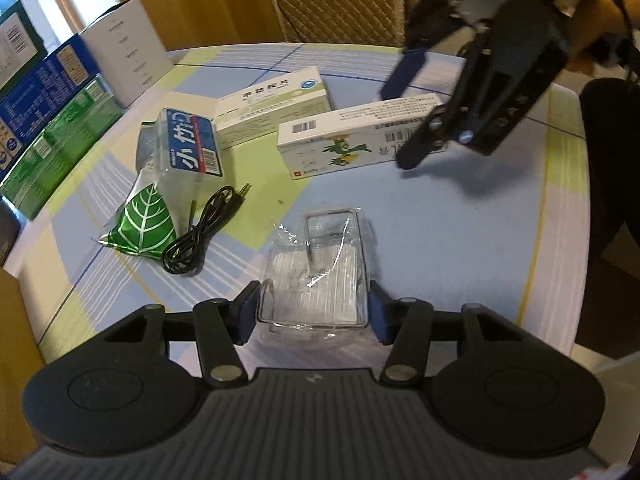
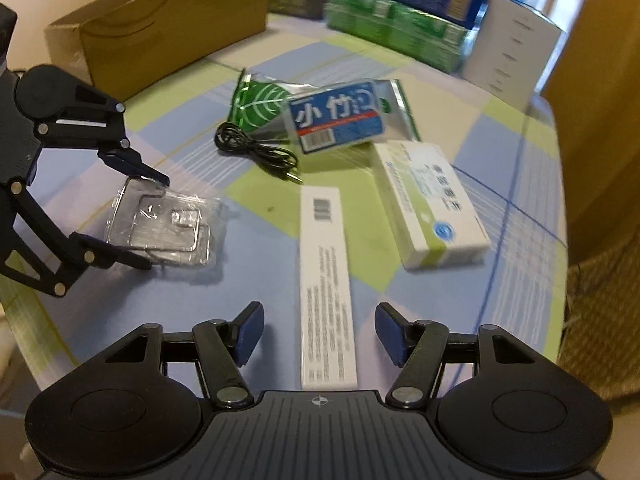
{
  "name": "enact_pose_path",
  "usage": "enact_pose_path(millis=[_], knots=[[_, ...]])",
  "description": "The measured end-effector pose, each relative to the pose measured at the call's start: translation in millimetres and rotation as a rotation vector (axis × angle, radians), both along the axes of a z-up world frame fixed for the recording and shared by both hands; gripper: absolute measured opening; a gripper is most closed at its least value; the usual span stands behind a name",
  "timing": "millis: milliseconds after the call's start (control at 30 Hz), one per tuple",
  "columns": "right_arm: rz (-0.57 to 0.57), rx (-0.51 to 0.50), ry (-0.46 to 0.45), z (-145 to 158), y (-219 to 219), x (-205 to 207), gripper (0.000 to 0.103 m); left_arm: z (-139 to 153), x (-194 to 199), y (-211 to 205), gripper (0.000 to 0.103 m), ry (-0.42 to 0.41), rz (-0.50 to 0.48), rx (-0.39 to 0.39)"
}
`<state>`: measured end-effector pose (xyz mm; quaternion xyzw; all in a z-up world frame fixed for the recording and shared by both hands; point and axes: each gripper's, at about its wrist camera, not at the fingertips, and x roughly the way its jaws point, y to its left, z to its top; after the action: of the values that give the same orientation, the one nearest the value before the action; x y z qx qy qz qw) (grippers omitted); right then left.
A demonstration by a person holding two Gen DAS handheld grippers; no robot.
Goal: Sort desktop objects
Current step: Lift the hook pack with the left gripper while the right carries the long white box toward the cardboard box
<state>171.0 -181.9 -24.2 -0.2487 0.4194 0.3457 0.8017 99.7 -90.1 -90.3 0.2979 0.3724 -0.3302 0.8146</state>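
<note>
A clear plastic packet with a metal hook (image 1: 316, 276) (image 2: 168, 228) lies on the checked tablecloth (image 1: 440, 240). My left gripper (image 1: 312, 316) (image 2: 154, 220) is open, and its blue pads straddle the packet's near end. My right gripper (image 2: 318, 332) (image 1: 400, 124) hovers open over a long white box with a green bird print (image 1: 360, 136) (image 2: 326, 280). Beyond lie a white-green medicine box (image 1: 276, 108) (image 2: 432, 208), a blue-labelled clear box (image 1: 192, 140) (image 2: 340, 120), a green leaf foil pouch (image 1: 140, 220) (image 2: 260, 104) and a coiled black audio cable (image 1: 200, 232) (image 2: 256, 148).
Blue and green cartons (image 1: 60, 128) (image 2: 400, 12) and a white box (image 1: 128, 52) (image 2: 516, 44) line one table edge. An open cardboard box (image 2: 160, 20) stands at another. A woven chair back (image 1: 340, 0) and a person's dark-clad leg (image 1: 608, 160) border the table.
</note>
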Motion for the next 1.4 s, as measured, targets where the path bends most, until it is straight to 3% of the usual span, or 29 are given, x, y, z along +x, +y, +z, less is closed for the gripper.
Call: enact_pose_path(millis=[200, 267, 333, 433, 900, 1400], knots=[[0.049, -0.068, 0.068, -8, 19, 21, 0.055, 1, 0, 4, 0.049, 0.018, 0.004, -0.008], [0.043, -0.076, 0.096, -9, 22, 26, 0.047, 1, -1, 6, 0.049, 0.024, 0.016, -0.014], [0.017, -0.077, 0.116, -8, 23, 28, 0.023, 2, -2, 8, 0.049, 0.029, 0.034, -0.019], [0.004, -0.103, 0.099, -6, 24, 18, 0.023, 4, -5, 11, 0.049, 0.039, 0.063, -0.031], [-0.028, -0.034, 0.062, 25, 12, -63, 0.023, 26, -32, 28, 0.049, 0.013, 0.133, -0.020], [0.066, -0.011, -0.027, 66, 53, -84, 0.023, 77, -56, 73, 0.049, -0.064, 0.255, -0.032]])
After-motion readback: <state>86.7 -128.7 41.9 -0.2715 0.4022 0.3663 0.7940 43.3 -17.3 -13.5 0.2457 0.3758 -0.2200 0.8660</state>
